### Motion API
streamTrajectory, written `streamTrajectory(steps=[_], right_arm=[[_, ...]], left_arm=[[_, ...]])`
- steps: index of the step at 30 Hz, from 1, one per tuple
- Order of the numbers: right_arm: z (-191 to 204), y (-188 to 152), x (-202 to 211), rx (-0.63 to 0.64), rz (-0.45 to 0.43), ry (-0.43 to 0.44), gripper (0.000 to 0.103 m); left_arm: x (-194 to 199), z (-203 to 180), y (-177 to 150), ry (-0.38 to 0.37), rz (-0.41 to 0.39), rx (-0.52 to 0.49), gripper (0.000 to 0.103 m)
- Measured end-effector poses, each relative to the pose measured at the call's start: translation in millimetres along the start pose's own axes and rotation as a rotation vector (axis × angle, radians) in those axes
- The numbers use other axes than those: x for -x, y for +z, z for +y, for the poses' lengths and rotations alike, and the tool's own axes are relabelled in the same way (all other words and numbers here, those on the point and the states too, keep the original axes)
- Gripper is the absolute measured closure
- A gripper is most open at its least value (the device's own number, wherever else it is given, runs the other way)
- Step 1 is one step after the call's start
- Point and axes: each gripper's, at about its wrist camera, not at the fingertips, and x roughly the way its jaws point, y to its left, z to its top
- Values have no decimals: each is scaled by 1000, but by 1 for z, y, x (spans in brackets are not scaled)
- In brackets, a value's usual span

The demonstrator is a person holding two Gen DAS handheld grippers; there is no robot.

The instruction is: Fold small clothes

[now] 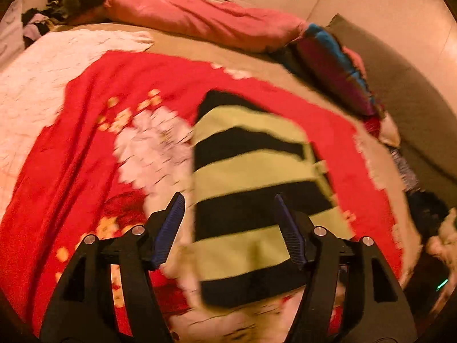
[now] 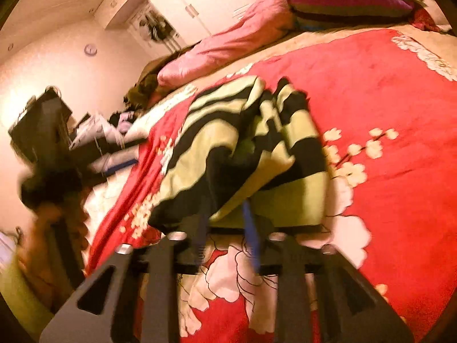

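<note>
One striped garment (image 1: 251, 188), seemingly folded, on one red bedspread (image 1: 94, 148).

Warm, yellow-orange indoor light in both views, fairly bright, strongest on the pale wall (image 2: 57, 65) and the white cupboard doors (image 2: 205, 3), almost washed out there. No hard shadows; only soft dark zones under the striped garment (image 1: 251, 188) and in the black corners of the fisheye circle. Strong barrel distortion: bed cover (image 1: 94, 148) bulging like a dome, straight lines bent near the edges. Motion blur nearly everywhere, heavier in the right wrist view, with the right gripper (image 2: 225, 243) smeared and the flower print soft. Left gripper (image 1: 228, 228) sharper, its blue pads (image 1: 171, 228) fairly crisp
</note>
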Motion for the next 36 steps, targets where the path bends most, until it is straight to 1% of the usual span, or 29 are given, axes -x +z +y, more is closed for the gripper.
streamTrajectory(steps=[1, 2, 3, 6, 7, 8, 9, 11, 12, 15, 18, 23, 24, 25, 27, 28, 29, 30, 32, 33, 34, 35, 36], right_arm=[[-3, 4, 7, -19, -21, -1, 60], [-5, 10, 10, -31, -37, 0, 59], [-9, 18, 14, -47, -54, -1, 57], [-15, 44, 13, -76, -56, 22, 45], [-15, 54, 10, -72, -40, 28, 40], [-14, 63, 4, -62, -9, 34, 36], [-12, 76, -9, -45, 43, 29, 33], [-7, 89, -24, -11, 78, -3, 33], [-4, 96, -32, 12, 92, -35, 33], [-3, 109, -54, 19, 123, -80, 33], [-5, 117, -71, -2, 146, -78, 33], [-13, 133, -95, -53, 192, -94, 33], [-16, 136, -100, -70, 197, -86, 33], [-18, 138, -104, -81, 212, -79, 33], [-23, 139, -115, -98, 257, -93, 33], [-28, 138, -120, -124, 271, -102, 33], [-34, 137, -125, -159, 283, -86, 33], [-37, 136, -128, -187, 291, -66, 33], [-45, 135, -133, -242, 294, -38, 43], [-46, 134, -135, -249, 297, -18, 52], [-46, 134, -135, -244, 294, -14, 58], [-45, 134, -133, -235, 289, -4, 62], [-44, 134, -132, -228, 282, 7, 72]], left_arm=[[-2, 3, -7, 28, -1, -13, 45], [-5, 6, -10, 35, 2, -18, 43], [-7, 8, -15, 37, 7, -23, 42], [-13, 10, -24, 32, 18, -31, 41], [-14, 9, -27, 26, 14, -37, 40], [-14, 8, -29, 21, 11, -48, 36], [-14, 8, -31, 20, 7, -59, 34], [-13, 7, -36, 26, -2, -95, 34], [-13, 7, -37, 29, -9, -109, 33], [-9, 10, -38, 7, -20, -99, 28], [-8, 9, -37, 2, -31, -103, 22], [-16, 11, -42, -1, -11, -107, 19], [-17, 11, -42, 1, -8, -108, 19], [-18, 11, -43, 2, -8, -111, 18], [-20, 11, -43, 3, -8, -114, 16], [-21, 12, -43, 2, -8, -114, 16], [-22, 12, -43, -1, -8, -114, 15], [-23, 12, -43, -2, -6, -117, 15], [-24, 12, -44, 0, -2, -122, 15], [-25, 12, -45, -3, 0, -123, 15], [-26, 12, -45, -6, 2, -122, 15], [-27, 13, -45, -12, 5, -119, 15], [-28, 12, -46, -17, 8, -116, 15]])
